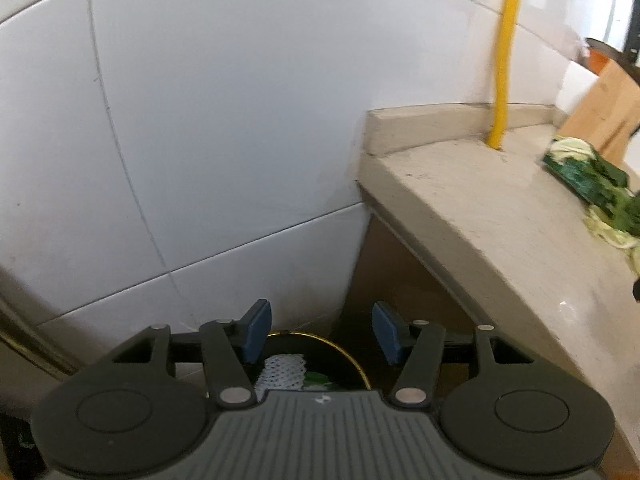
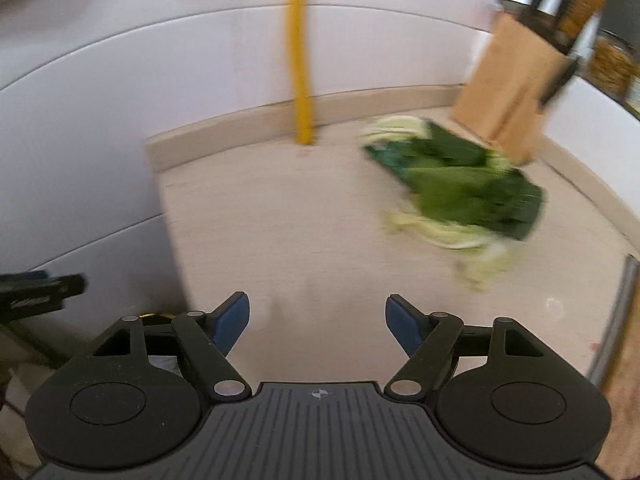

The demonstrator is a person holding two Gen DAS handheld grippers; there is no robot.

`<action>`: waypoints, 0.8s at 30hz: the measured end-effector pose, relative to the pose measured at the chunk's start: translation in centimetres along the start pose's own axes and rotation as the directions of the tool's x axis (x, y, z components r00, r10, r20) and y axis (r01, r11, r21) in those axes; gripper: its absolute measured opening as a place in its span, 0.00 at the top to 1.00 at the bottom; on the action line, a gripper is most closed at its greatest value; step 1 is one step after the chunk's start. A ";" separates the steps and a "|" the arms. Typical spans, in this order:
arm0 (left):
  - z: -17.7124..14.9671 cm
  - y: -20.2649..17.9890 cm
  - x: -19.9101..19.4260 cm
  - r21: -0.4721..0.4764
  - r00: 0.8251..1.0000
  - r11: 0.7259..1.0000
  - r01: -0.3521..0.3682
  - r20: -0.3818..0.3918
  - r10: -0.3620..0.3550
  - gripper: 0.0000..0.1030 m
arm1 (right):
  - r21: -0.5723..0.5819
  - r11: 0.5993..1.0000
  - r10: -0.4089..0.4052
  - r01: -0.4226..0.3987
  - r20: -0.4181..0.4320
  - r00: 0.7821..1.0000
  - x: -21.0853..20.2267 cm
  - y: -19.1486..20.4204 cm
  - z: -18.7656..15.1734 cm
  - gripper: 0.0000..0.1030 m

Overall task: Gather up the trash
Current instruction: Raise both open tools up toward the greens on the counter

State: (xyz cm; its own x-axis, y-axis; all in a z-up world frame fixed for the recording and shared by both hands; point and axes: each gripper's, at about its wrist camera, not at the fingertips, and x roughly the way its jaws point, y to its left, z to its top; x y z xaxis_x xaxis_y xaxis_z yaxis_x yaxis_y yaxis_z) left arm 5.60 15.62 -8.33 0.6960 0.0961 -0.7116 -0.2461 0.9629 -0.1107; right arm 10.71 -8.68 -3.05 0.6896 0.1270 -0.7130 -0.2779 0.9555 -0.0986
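Bare counter (image 2: 280, 220) left of vegetable scraps (image 2: 460, 188); yellow pipe (image 2: 300, 60) behind

A loose heap of dark green leaves and pale yellow-green vegetable trimmings (image 2: 460, 188) lies flat on the beige stone counter, just in front of a tan wooden block, right of a yellow pole. Down beside the counter's end, by the white tiled wall, stands a round black bin with a gold rim (image 1: 352, 354). Inside it lie a white foam net sleeve (image 1: 280, 372) and a green scrap.
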 end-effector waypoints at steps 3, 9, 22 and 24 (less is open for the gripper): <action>-0.2 -0.6 -0.5 0.002 0.999 0.999 0.048 0.009 -0.048 0.51 | 0.030 0.999 -0.016 0.016 0.005 1.000 -0.2 -2.6 0.1 0.20; 1.2 -4.8 -1.9 0.061 0.990 0.990 0.128 0.046 -0.131 0.51 | 0.068 0.997 -0.047 0.045 0.028 0.998 0.4 -7.3 1.1 0.20; 6.8 -15.5 -1.1 0.230 0.954 0.936 0.265 0.076 -0.289 0.45 | 0.059 0.998 -0.028 0.022 0.112 0.993 3.8 -13.1 5.4 0.17; 7.0 -16.3 -0.7 0.242 0.953 0.931 0.275 0.063 -0.298 0.45 | -0.008 1.000 0.022 -0.021 0.122 0.992 4.9 -12.7 6.2 0.17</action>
State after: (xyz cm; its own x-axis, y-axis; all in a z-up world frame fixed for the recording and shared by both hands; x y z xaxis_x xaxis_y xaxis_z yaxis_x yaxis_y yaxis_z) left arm 13.87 1.63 -1.14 0.7787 -0.1795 -0.6011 0.1255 0.9834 -0.1311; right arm 21.74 -18.60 -0.96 0.7598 0.1793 -0.6249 -0.2974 0.9506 -0.0889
